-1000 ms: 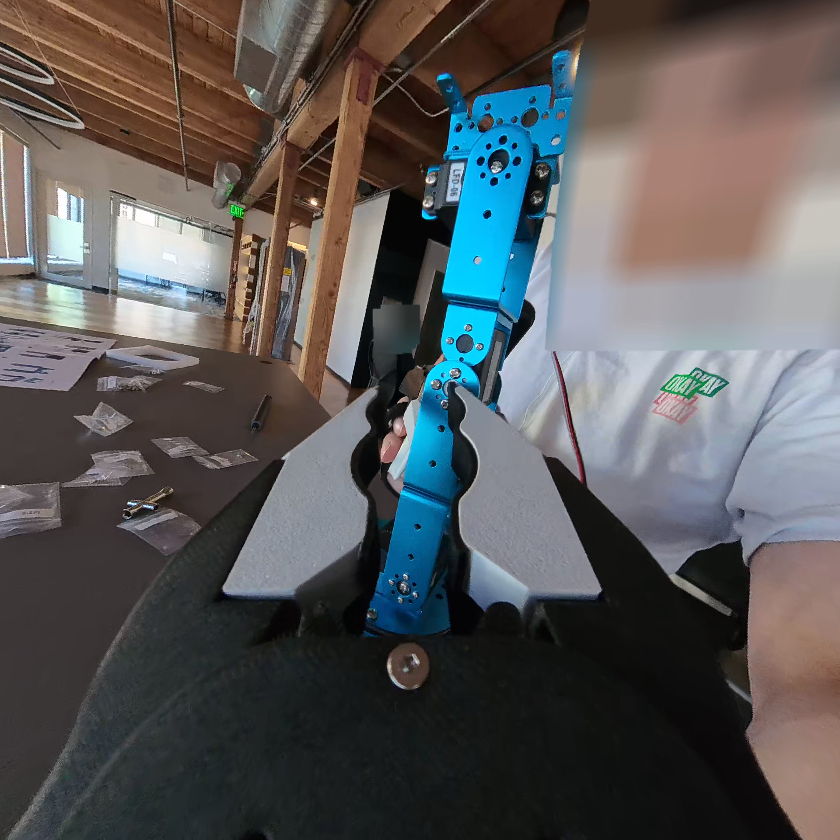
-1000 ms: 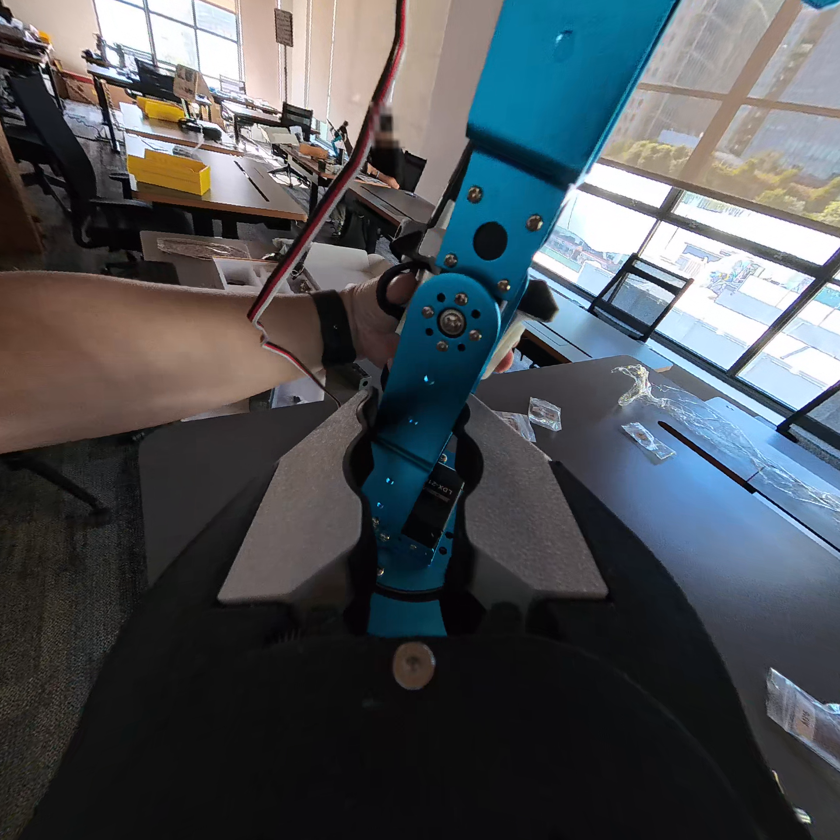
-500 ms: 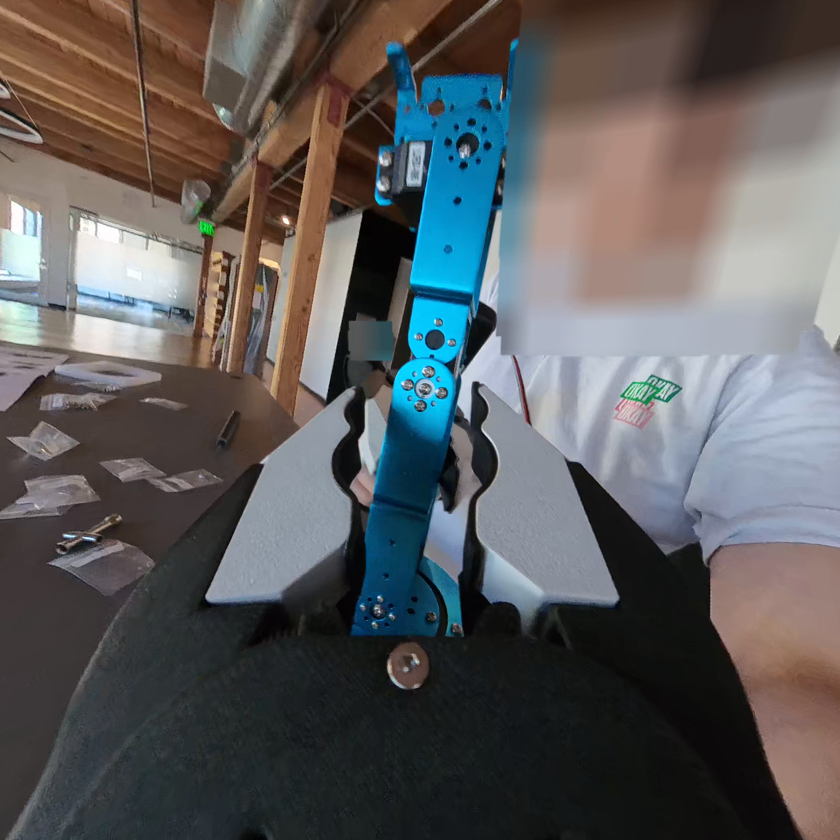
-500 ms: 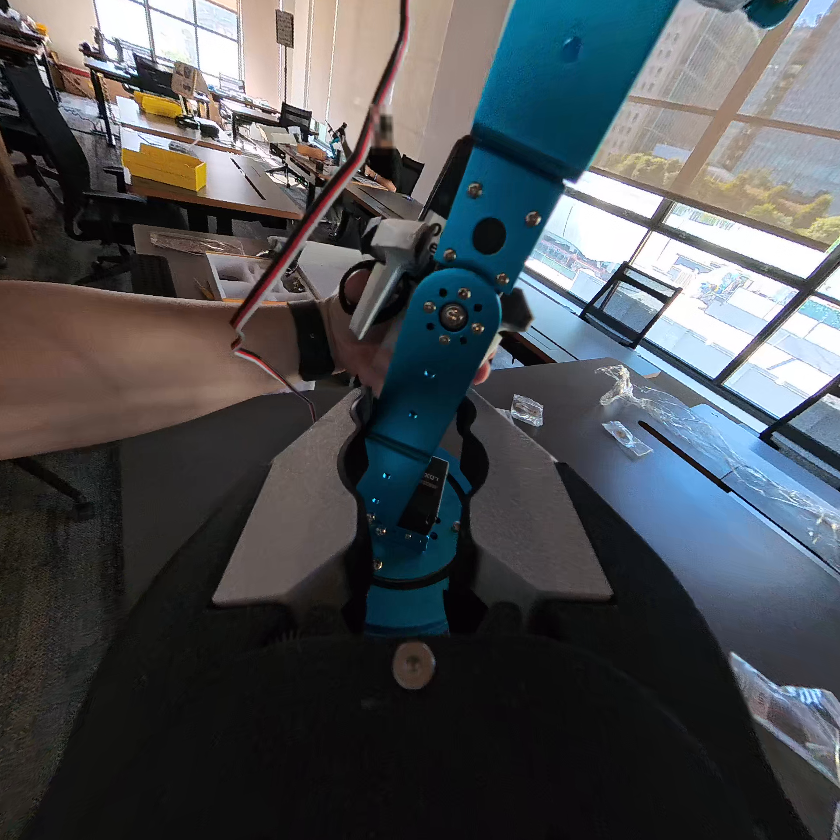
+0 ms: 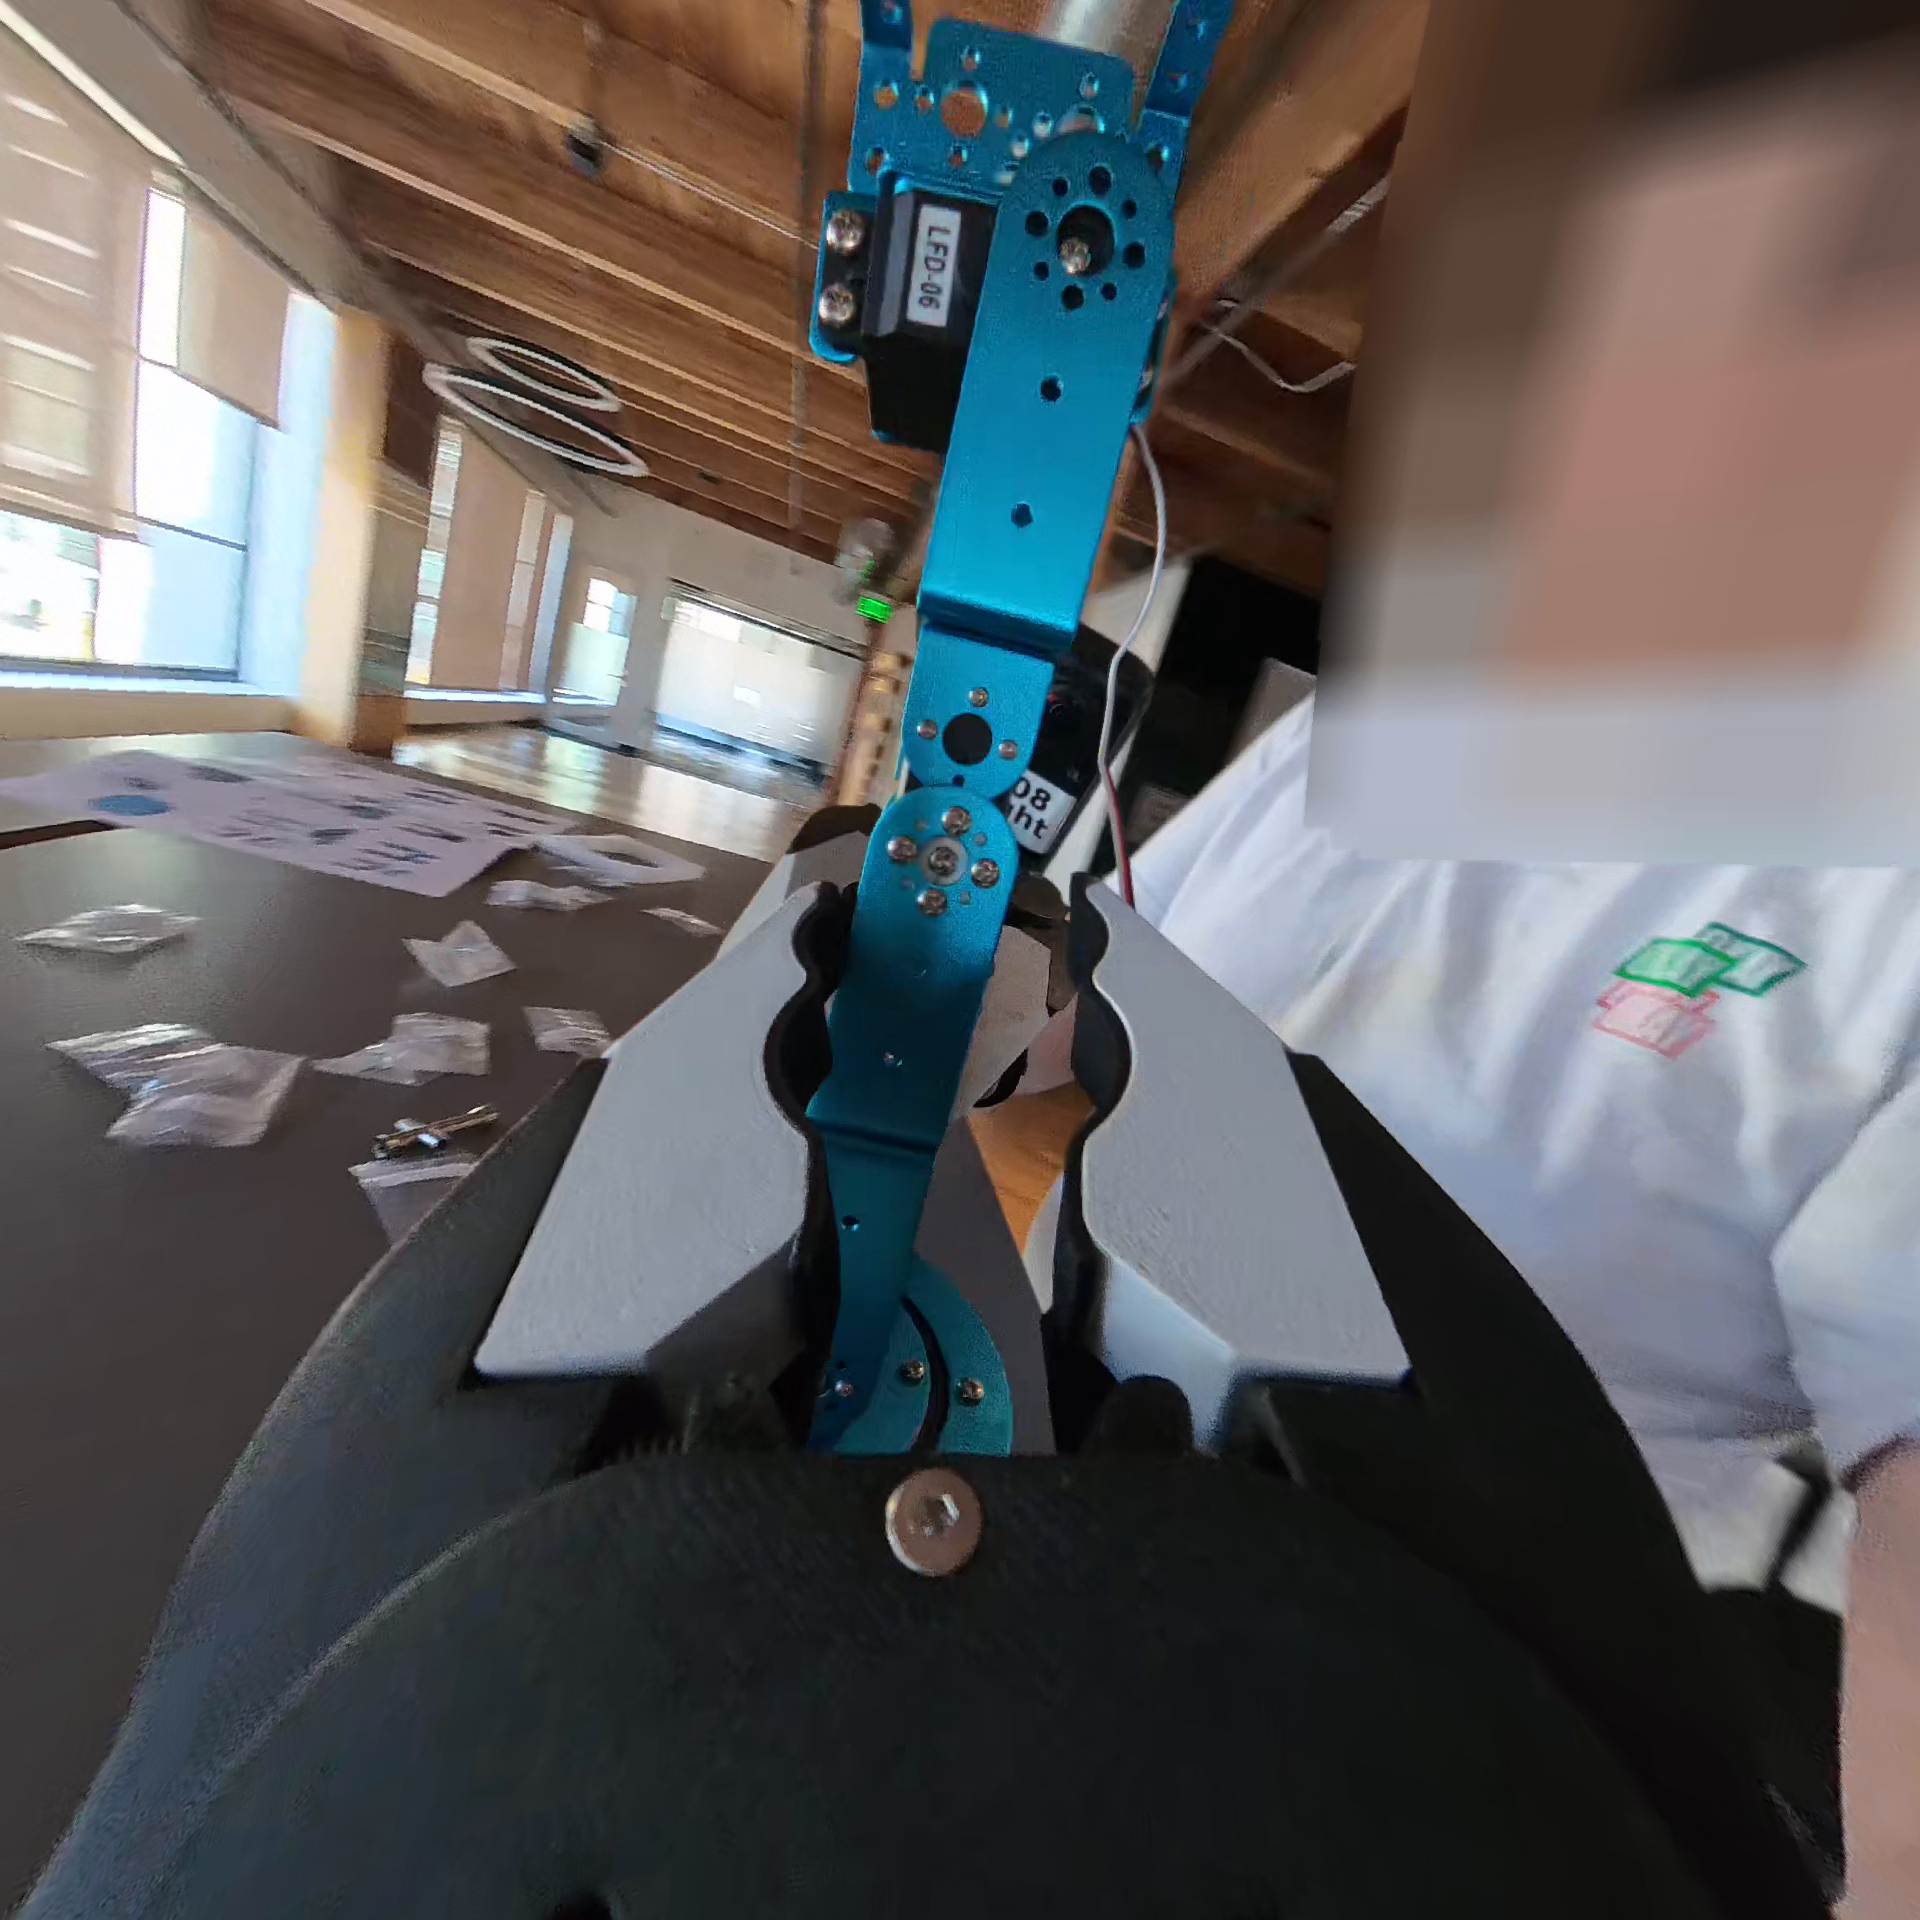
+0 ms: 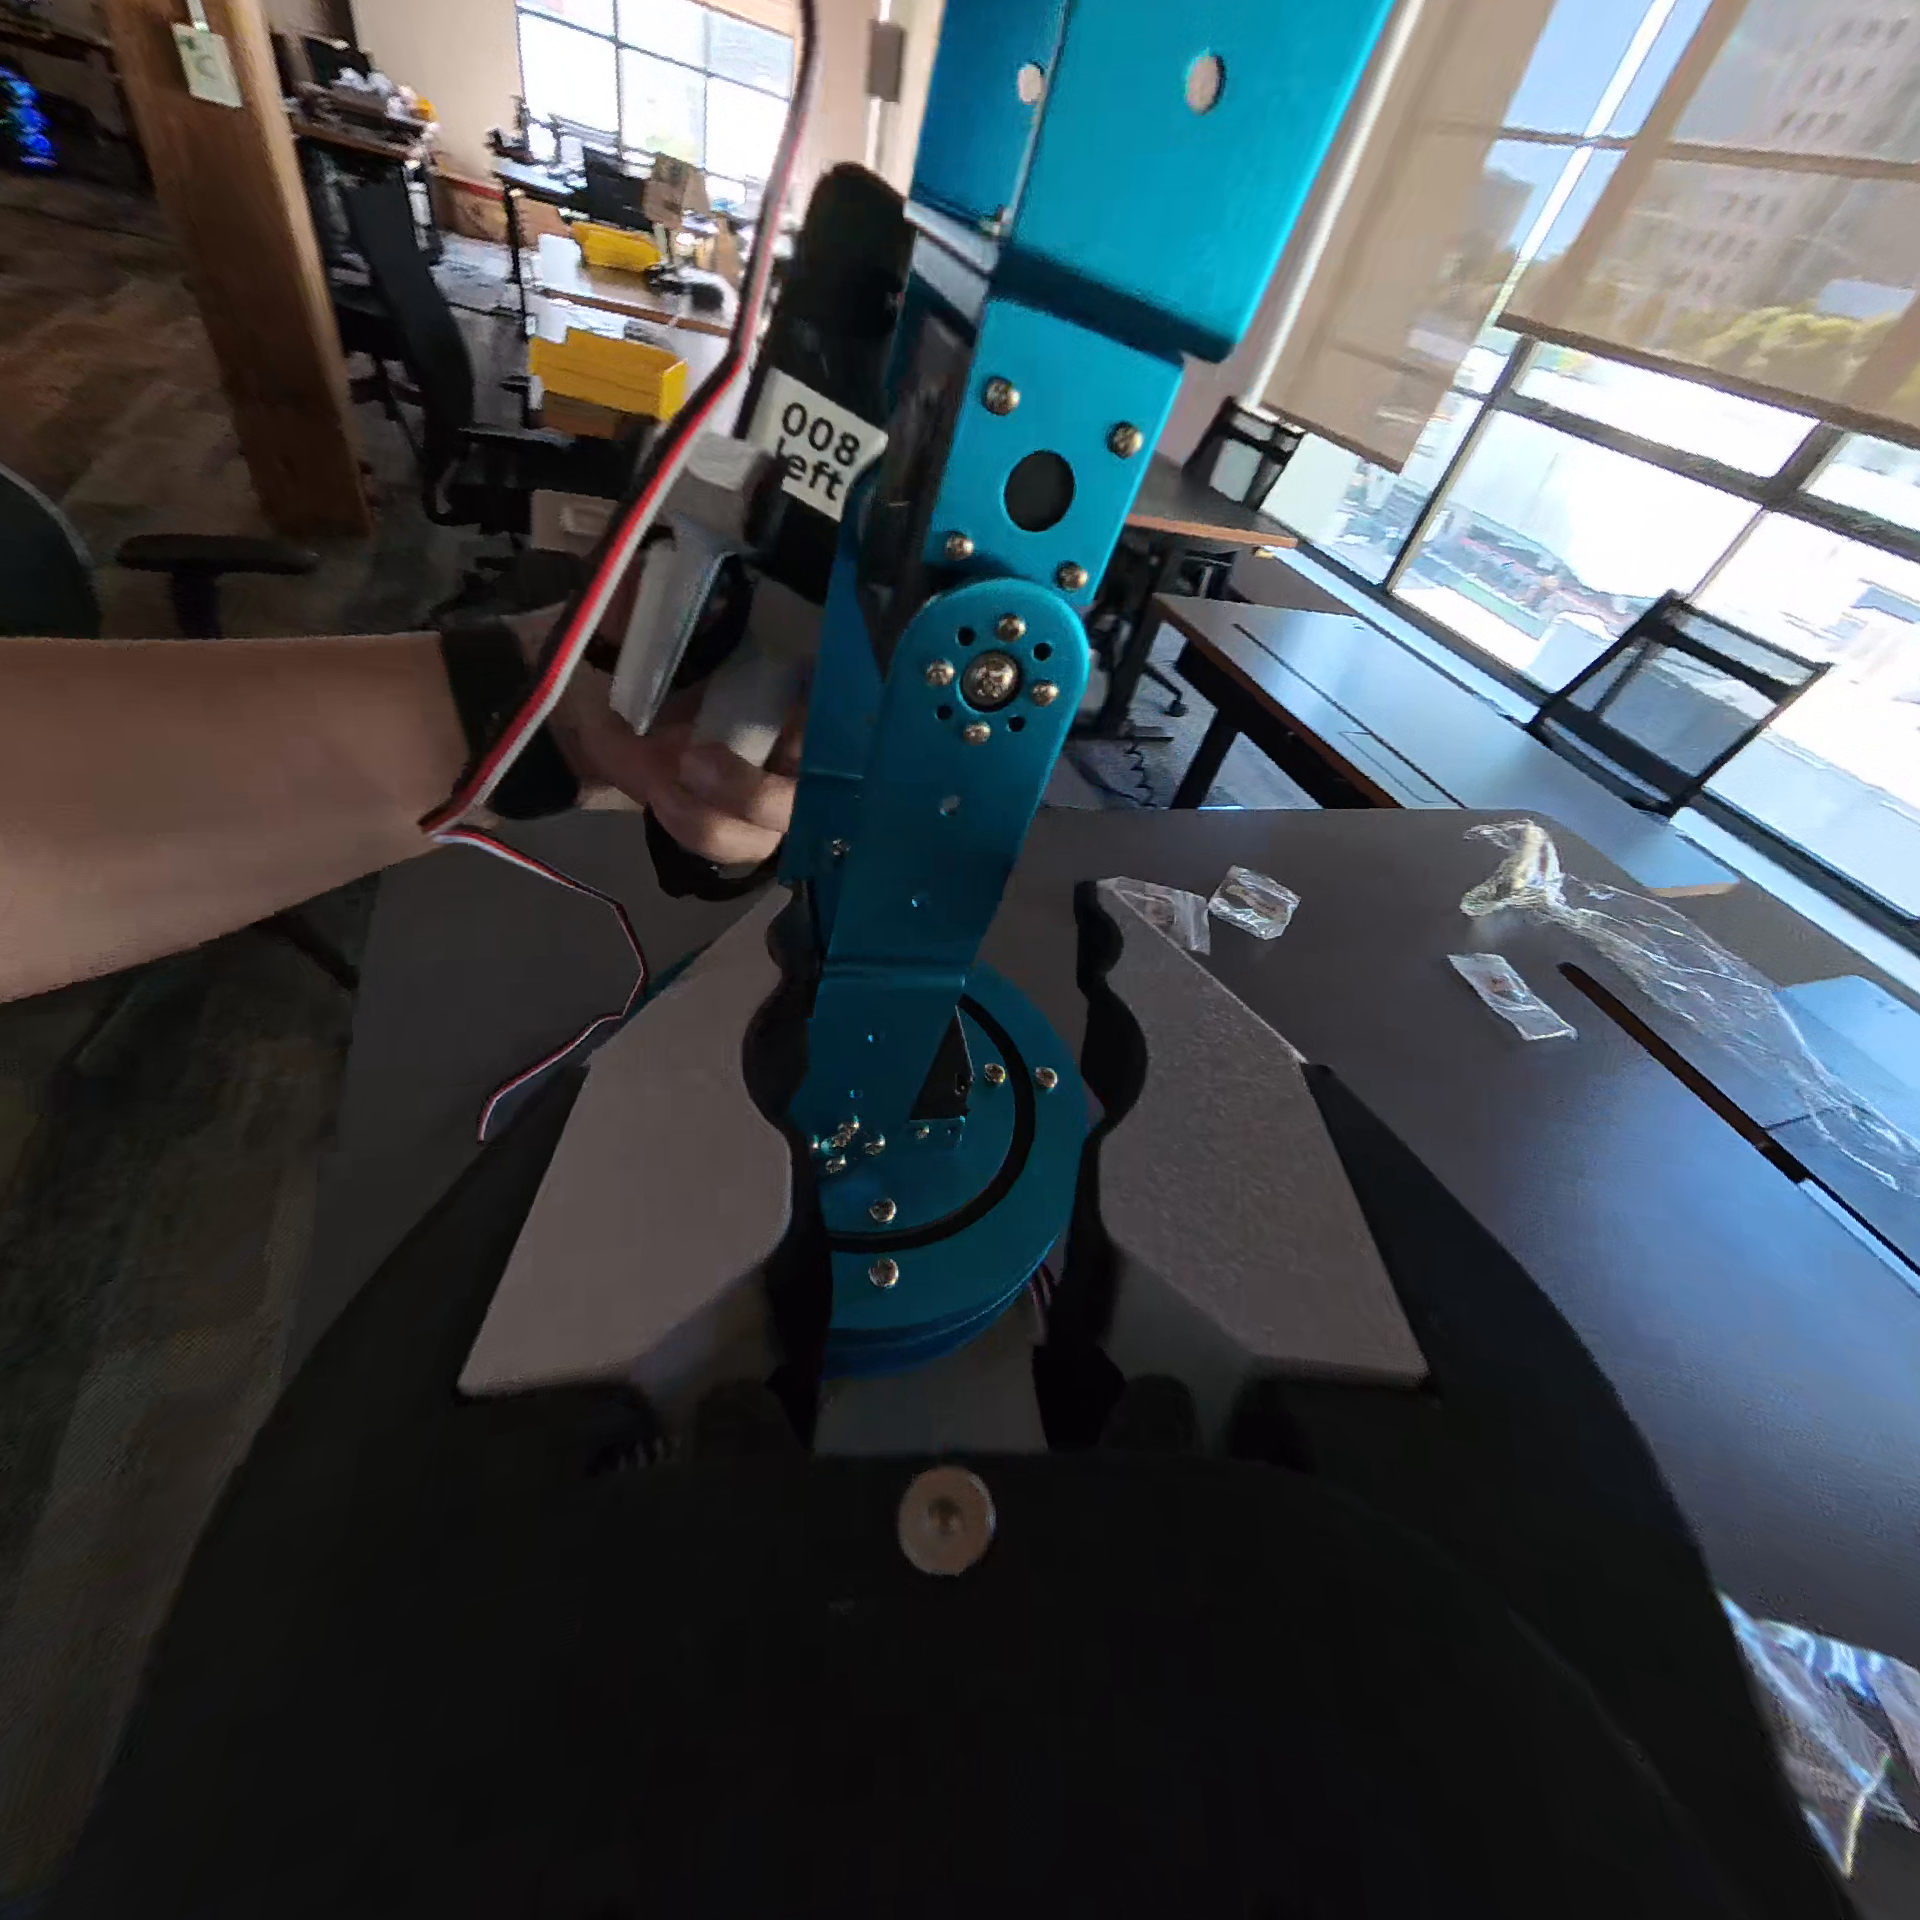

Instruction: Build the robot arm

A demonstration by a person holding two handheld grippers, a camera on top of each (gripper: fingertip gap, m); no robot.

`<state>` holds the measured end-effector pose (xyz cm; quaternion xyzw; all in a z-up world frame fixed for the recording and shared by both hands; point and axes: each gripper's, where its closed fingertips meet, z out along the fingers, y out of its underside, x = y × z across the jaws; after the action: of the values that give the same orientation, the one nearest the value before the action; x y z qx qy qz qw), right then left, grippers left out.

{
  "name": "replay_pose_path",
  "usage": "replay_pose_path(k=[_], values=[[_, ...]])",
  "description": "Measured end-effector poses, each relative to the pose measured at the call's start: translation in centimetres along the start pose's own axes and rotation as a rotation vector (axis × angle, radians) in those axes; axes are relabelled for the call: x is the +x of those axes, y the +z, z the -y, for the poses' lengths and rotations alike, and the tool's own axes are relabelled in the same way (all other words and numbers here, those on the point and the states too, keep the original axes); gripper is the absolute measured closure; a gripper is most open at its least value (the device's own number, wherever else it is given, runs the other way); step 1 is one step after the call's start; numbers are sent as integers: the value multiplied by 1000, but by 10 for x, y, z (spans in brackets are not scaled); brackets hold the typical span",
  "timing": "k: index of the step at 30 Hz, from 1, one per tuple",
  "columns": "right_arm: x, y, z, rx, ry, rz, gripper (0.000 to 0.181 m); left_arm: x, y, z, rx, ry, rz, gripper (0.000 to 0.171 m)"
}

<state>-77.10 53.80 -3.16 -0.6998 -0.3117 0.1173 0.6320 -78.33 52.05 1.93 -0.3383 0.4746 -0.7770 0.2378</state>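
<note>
Left tongs [image 5: 940,997] and right tongs [image 6: 935,997], both mine: each has two pale grey, rough-textured fingers [image 5: 665,1164] with scalloped black inner edges, set in a broad matt black housing [image 5: 935,1714] that bears one silver hex-socket screw [image 5: 932,1523] on its midline. The right tongs repeat this build, with grey fingers [image 6: 1236,1174] and a like screw [image 6: 944,1522] in the black body. I wear a white short-sleeved T-shirt [image 5: 1455,1091] with a small green and red chest print [image 5: 1694,987], and a black wristband [image 6: 499,717] on my left forearm.
</note>
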Motion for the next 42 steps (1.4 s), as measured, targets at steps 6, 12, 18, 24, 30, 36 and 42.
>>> replay_pose_path(k=[6, 12, 18, 24, 30, 36, 42], values=[[5, -12, -5, -29, -18, 161, 124, 5, 13, -6, 72, 60, 299, 124], [15, -22, -10, -43, -61, 253, 124, 7, 24, -11, 152, 113, 566, 126], [37, -23, -17, -52, -67, 332, 127, 6, 42, -18, 214, 142, 732, 128], [51, -18, -20, -57, -102, 437, 129, -2, 70, -26, 252, 187, 853, 126], [53, -13, -23, -60, -65, 671, 125, -17, 89, -29, 275, 270, 1015, 130], [55, -9, -23, -31, -72, 762, 122, -32, 94, -31, 256, 369, 1221, 135], [54, -7, -24, -43, -46, 823, 122, -45, 97, -32, 160, 442, 1369, 144]])
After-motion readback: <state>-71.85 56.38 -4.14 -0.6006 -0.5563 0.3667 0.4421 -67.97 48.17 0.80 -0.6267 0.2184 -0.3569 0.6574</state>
